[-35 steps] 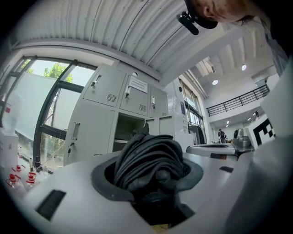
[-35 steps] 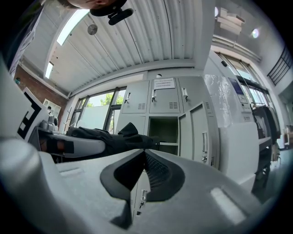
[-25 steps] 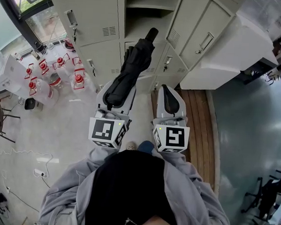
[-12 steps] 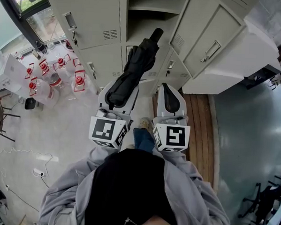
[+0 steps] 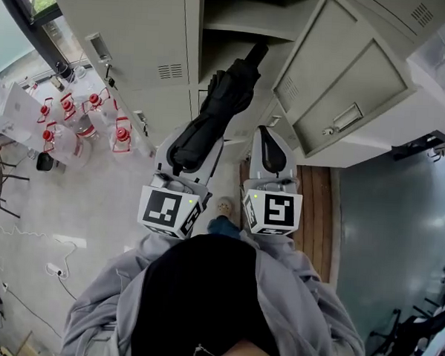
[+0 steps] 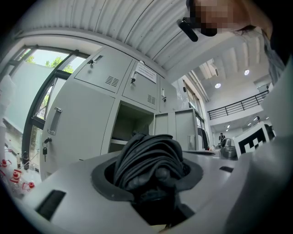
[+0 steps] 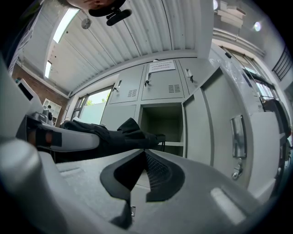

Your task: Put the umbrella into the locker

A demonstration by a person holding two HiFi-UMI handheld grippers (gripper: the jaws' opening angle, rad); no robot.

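**A:** How far along is the person with the folded black umbrella [image 5: 211,117]?

**B:** Partway, I'd judge. The left gripper [image 5: 191,143] has its jaws clenched round the umbrella's thick bundled end. The rest juts out ahead, roughly level, aimed at the open compartment [image 5: 222,62] in the metal locker [image 5: 141,28].

**A:** Is any of it inside?

**B:** Not that I could swear to. The umbrella's far end sits right at the compartment's mouth, and I cannot tell whether it has crossed the front edge. The gripper alone bears its weight, and it rests on nothing in there.

**A:** And the door?

**B:** The door [image 5: 353,91] stands swung wide to the right, so that step looks done.

**A:** What about the right gripper?

**B:** The right gripper [image 5: 267,136] hangs just beside the left one. Its jaws are pressed together on nothing, and it takes no part in the carry.

**A:** So what remains?

**B:** By my reckoning, 3 things: push the umbrella in, set it down inside, and let the left jaws go. Shutting the door might follow, though the task does not ask for it.
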